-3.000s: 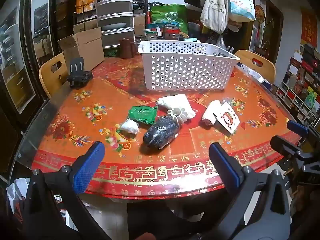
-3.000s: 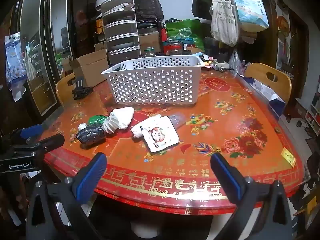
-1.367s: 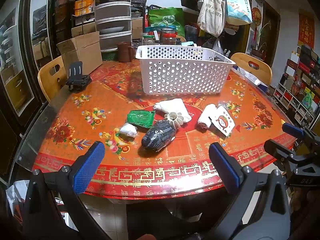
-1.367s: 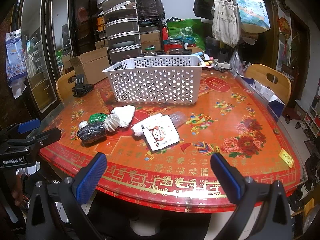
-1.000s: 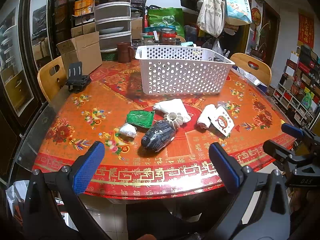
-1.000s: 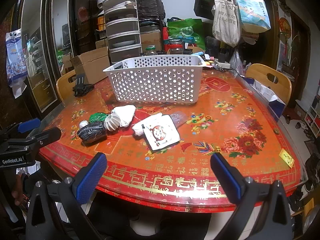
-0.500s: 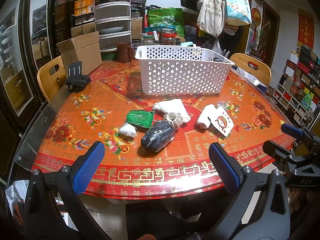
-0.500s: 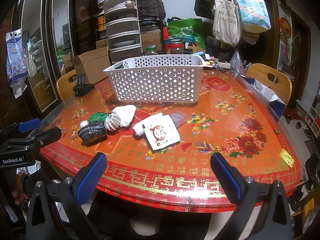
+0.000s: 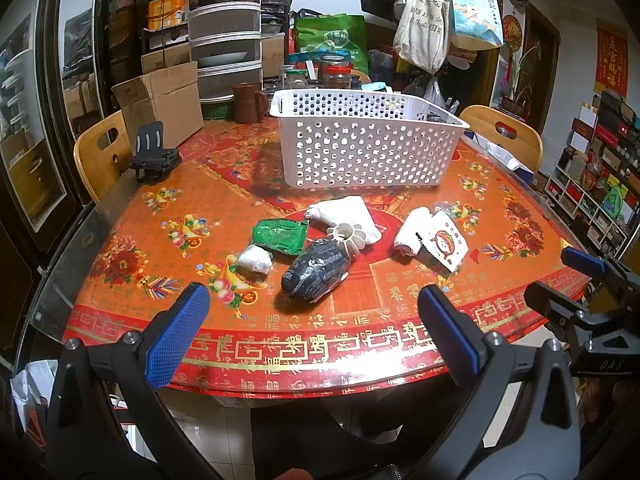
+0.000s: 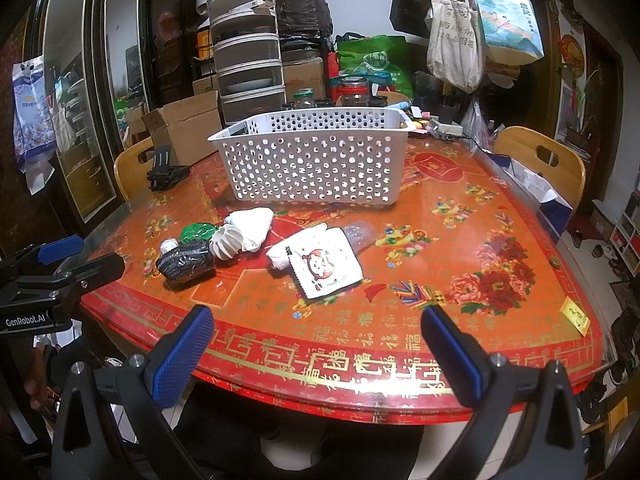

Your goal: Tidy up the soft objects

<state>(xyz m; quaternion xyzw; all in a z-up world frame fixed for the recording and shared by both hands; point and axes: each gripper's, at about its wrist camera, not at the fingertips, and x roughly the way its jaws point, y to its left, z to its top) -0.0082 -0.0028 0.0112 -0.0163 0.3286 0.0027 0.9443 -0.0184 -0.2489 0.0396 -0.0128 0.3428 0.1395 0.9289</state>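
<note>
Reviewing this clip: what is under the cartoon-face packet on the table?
The cartoon-face packet lies partly over a rolled white cloth, whose end sticks out on the left. How far the cloth runs beneath it is hidden.

White perforated basket (image 9: 362, 148) on the red-orange, gold-bordered floral table (image 9: 168, 280); a green packet (image 9: 280, 236), black-and-grey bundle (image 9: 316, 270), white cloths (image 9: 348, 216), and what looks like a cartoon-printed pouch (image 10: 324, 266).

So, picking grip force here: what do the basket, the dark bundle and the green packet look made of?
The white basket looks like rigid matte plastic, with moulded rows of holes. The dark bundle seems wrapped in thin glossy film, judging by its crinkled highlights; contents unclear. The green packet looks like shiny crumpled plastic or foil.
</note>
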